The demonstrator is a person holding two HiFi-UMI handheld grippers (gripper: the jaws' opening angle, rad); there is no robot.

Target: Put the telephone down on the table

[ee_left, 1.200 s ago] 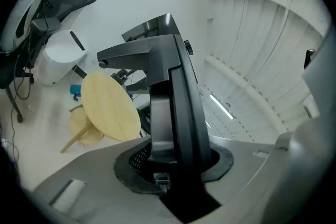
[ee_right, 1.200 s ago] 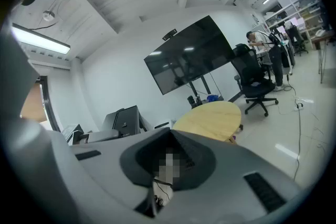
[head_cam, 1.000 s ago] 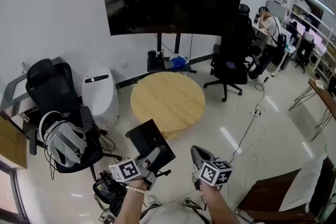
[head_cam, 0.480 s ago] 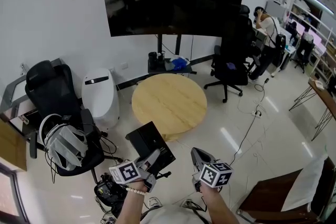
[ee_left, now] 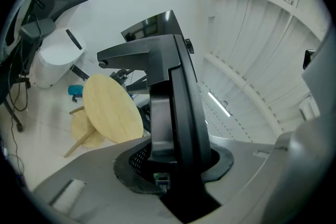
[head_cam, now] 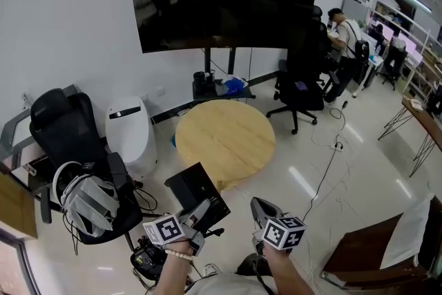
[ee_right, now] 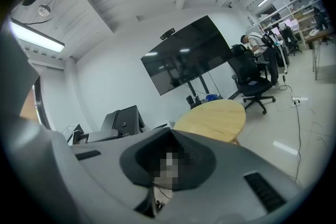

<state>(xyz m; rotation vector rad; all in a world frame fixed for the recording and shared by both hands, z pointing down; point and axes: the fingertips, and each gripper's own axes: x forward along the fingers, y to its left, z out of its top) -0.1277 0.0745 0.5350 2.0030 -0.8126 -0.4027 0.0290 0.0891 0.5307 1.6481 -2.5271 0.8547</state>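
Observation:
A black telephone (head_cam: 197, 190), flat and slab-like, is held above the floor with my left gripper (head_cam: 200, 209) shut on its lower end. In the left gripper view the telephone (ee_left: 170, 107) stands on edge between the jaws. The round wooden table (head_cam: 224, 135) stands ahead of both grippers, a short way off, with a bare top; it also shows in the left gripper view (ee_left: 110, 110) and the right gripper view (ee_right: 212, 118). My right gripper (head_cam: 260, 205) hangs beside the left one, jaws together and nothing in them (ee_right: 170, 136).
A large dark screen (head_cam: 224, 0) on a stand rises behind the table. A white pedestal unit (head_cam: 128, 131) and a black chair (head_cam: 72, 148) with gear on it stand at the left. Another black chair (head_cam: 304, 90) stands at the right. A cable (head_cam: 324, 169) runs over the floor.
Both grippers have moved slightly forward, toward the table, with the telephone still gripped in the left one. Neither gripper's jaws have changed.

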